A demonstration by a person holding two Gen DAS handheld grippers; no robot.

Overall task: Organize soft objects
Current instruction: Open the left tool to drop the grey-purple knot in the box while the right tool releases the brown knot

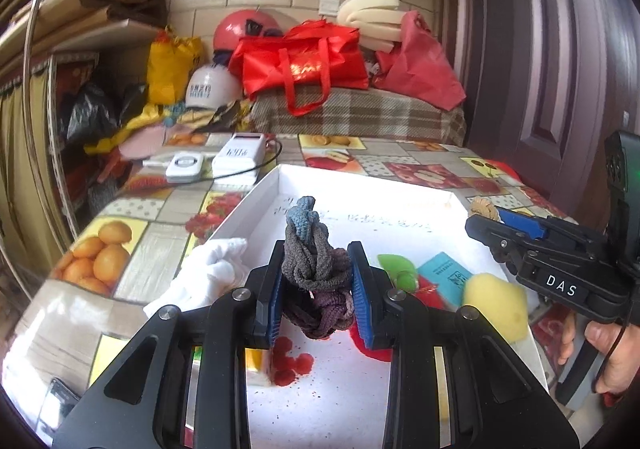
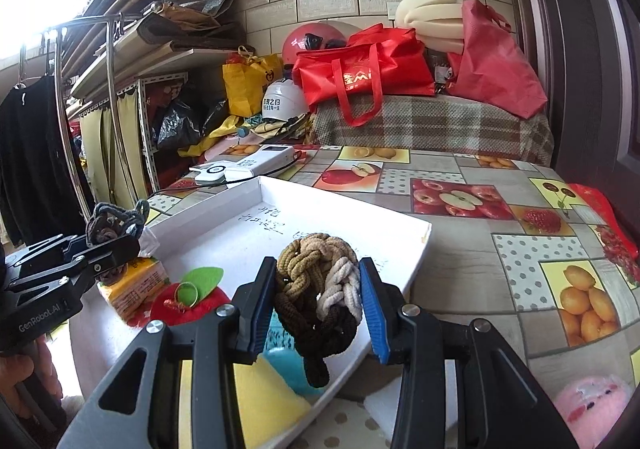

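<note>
My left gripper (image 1: 318, 285) is shut on a grey, blue and purple braided cord bundle (image 1: 314, 269) and holds it above the white tray (image 1: 264, 193). My right gripper (image 2: 318, 309) is shut on a tan, cream and brown braided cord bundle (image 2: 320, 289) above the tray's (image 2: 416, 249) right side. In the tray lie a yellow sponge (image 1: 496, 307), a teal card (image 1: 446, 277), a red plush apple with a green leaf (image 2: 188, 299) and a white glove (image 1: 208, 273). The left gripper also shows at the left of the right wrist view (image 2: 116, 239).
The tray stands on a table with a fruit-print cloth (image 2: 520, 233). White chargers with a cable (image 1: 224, 161) lie behind the tray. A pink plush toy (image 2: 592, 409) lies at the table's near right. Bags, helmets and foam pile up at the back wall.
</note>
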